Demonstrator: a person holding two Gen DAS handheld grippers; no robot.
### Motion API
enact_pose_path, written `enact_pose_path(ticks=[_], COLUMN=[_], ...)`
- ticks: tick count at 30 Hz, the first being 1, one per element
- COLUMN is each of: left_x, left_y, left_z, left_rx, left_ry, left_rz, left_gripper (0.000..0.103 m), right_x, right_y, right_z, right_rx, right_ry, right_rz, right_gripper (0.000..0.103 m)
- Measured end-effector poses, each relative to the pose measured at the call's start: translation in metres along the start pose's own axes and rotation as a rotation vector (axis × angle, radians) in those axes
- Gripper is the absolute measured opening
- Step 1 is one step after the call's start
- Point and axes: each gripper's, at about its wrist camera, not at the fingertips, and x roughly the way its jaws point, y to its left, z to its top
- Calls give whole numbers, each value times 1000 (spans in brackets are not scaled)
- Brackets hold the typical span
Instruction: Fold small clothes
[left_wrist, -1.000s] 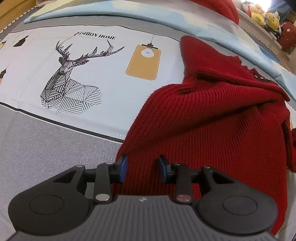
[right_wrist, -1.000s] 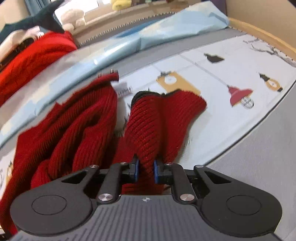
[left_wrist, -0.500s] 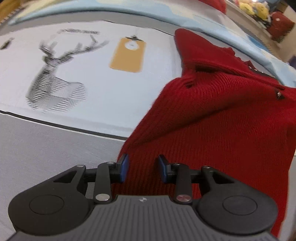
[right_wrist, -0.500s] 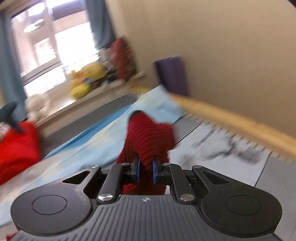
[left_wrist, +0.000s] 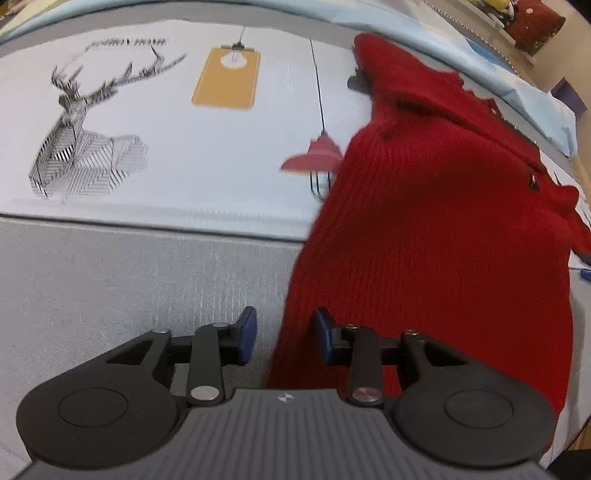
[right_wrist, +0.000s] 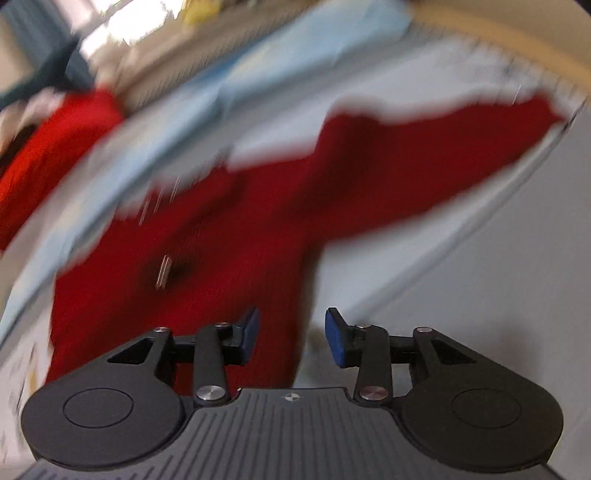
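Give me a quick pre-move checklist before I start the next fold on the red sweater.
1. Right tongs let go of the sweater: ok, they have just been opening and the pads stand clear of the knit.
2. Left tongs free: ok, open, sweater edge between the pads but not pinched.
3. Red sweater lying on the printed bedspread: ok.
4. Sleeve laid out to the side: ok.
5. Sweater flat, no bunching: cannot tell, right view is blurred.

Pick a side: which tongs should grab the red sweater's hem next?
Left, probably. The left tongs sit open at the red sweater hem edge in a steady view. The right tongs have just been opening, nothing between them, view blurred.
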Motion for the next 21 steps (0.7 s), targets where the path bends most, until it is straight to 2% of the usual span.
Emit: enact_pose_path(ticks=[1,2,5,6,7,8,10,13,16,18,21], left_x=[0,0,-6,-9,-12,-16,-25,-41,-54,-59,-62], left_y=[1,1,-5,-5,-6,-7,-11,-22,-40,-50,-63], left_z=[-4,-5,-19,-24,-30,-35,-49,-75,-103,-115,-123], left_rx=[-1,3,63,75,84,101,165,262,353,383,407], left_ry=[-3,-6,-27,-17,-3,11,30,83,111,122,133], left_rz=[-21,-46,-45,-58,-72,-79,-62,-64,-75,-89,-87], left_gripper=[19,13,7,7,6,6,5,5,5,5,6], right_x=[5,11,31,35,35,35,30,9,-17,-28,-17], right_y=[8,14,33,40,48,56,67,75,71,58,41], right_z=[-12,-22,-45,-46,-46,-45,-33,-5,20,22,8], right_rx=[-1,-4,-30,-46,-83,-134,-213,-340,-466,-509,-555], right_ry=[30,61,127,124,110,108,104,104,149,189,240], right_rz=[17,29,16,-2,-15,-13,-13,-60,-168,-205,-289], right_gripper=[47,53,53,50,25,19,17,15,15,15,16])
